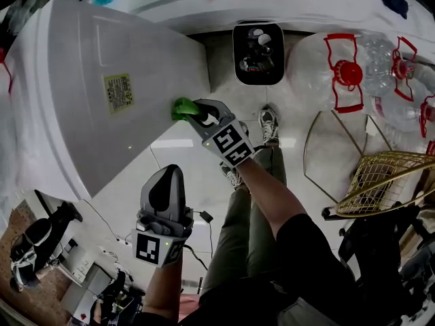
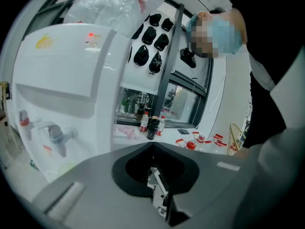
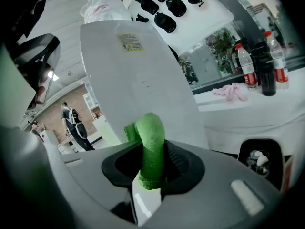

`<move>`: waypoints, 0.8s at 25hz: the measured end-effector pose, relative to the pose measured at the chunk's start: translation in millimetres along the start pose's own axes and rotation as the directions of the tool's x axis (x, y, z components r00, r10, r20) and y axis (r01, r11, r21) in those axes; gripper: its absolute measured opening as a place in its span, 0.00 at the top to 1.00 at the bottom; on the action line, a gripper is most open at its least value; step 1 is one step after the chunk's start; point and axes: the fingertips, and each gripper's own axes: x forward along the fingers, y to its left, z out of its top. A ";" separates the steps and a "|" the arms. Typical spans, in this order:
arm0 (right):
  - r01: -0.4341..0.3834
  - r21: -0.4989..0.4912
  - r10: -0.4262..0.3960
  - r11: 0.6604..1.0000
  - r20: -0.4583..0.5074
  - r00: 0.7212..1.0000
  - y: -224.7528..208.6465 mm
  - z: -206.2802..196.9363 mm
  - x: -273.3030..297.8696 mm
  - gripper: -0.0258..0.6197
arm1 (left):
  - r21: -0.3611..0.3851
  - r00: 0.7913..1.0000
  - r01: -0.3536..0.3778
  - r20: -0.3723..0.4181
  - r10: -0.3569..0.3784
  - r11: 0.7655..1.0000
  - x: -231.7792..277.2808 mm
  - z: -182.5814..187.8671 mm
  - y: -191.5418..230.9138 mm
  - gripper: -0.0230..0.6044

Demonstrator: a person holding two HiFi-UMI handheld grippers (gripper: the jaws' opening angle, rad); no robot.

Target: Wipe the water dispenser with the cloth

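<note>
My cloth [image 3: 150, 137]: bright green. The water dispenser [image 1: 81, 66]: white, yellow label [image 1: 117, 92]. My right gripper [image 1: 192, 111]: grey, black-and-white marker cube [image 1: 230, 143].

Floor [image 1: 178, 156] carries water dispenser [image 1: 102, 94], bin [image 1: 258, 54], water jugs [image 1: 311, 66].

1. My left gripper [image 1: 169, 171] has a smooth pale-grey shell with a black oval hollow sunk into its back.
2. My right gripper [image 1: 192, 109] has the same grey shell, with black lining round its jaws.
3. Each carries a marker cube [image 1: 158, 248] printed with black-and-white squares, and a tiny green light glows on each cube.
4. I wear olive-green trousers [image 1: 234, 243], a black short-sleeved top [image 1: 319, 263] and grey-and-white trainers [image 1: 269, 124].
</note>
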 end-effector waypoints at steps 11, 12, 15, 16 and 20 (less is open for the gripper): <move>0.018 -0.030 -0.017 0.999 0.019 1.000 -84.5 62.0 46.4 0.78 | -0.028 0.999 -0.039 -0.020 0.038 0.999 35.1 7.7 8.1 0.96; 0.022 -0.036 -0.021 0.999 0.018 1.000 -93.3 67.5 51.0 0.78 | -0.029 0.999 -0.041 -0.021 0.040 0.999 38.2 8.5 8.2 0.96; 0.035 -0.055 -0.034 0.998 0.016 0.999 -118.3 83.3 63.4 0.78 | -0.035 0.999 -0.043 -0.027 0.042 0.998 47.1 9.5 7.2 0.96; 0.040 -0.058 -0.039 0.998 0.020 0.999 -125.6 88.9 67.4 0.78 | -0.035 0.999 -0.044 -0.031 0.043 0.998 49.9 9.4 7.0 0.96; 0.067 -0.066 -0.065 0.996 0.025 0.998 -149.3 109.1 82.8 0.78 | -0.040 0.998 -0.048 -0.044 0.047 0.998 60.1 9.1 8.9 0.96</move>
